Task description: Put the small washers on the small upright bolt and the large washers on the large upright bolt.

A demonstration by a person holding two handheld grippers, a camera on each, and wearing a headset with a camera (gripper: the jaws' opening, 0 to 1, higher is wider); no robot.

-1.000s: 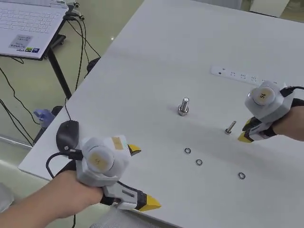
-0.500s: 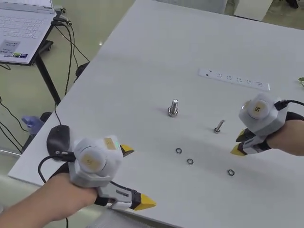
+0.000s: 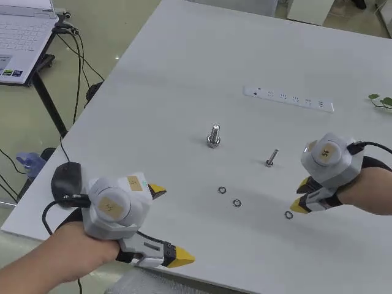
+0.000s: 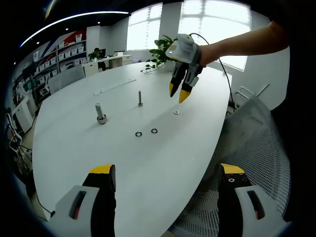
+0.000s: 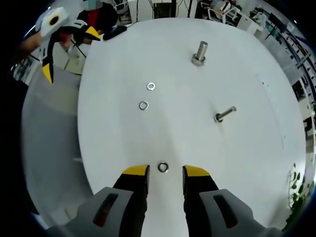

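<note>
The large upright bolt [image 3: 213, 136] [image 4: 100, 114] [image 5: 199, 53] and the thin small bolt [image 3: 270, 158] [image 4: 140, 98] [image 5: 224, 114] stand mid-table. Three washers lie flat on the white table: two close together [image 3: 222, 190] [image 3: 236, 203] and one apart [image 3: 288, 215] [image 5: 163, 167]. My right gripper [image 3: 300, 196] [image 5: 166, 173] is open, low over the table, with that lone washer just ahead between its yellow tips. Near the table's front edge my left gripper [image 3: 168, 225] [image 4: 167, 170] stands wide open and holds nothing.
A white power strip [image 3: 288, 98] lies at the far side of the table [image 3: 184, 73]. A black mouse [image 3: 66, 177] sits at the left corner, and a laptop [image 3: 18, 33] on a stand beyond it. Plant leaves [image 3: 380, 101] show far right.
My right gripper has come nearer and lower, from beside the small bolt to the lone washer. The head camera has shifted. The left gripper has hardly moved.
</note>
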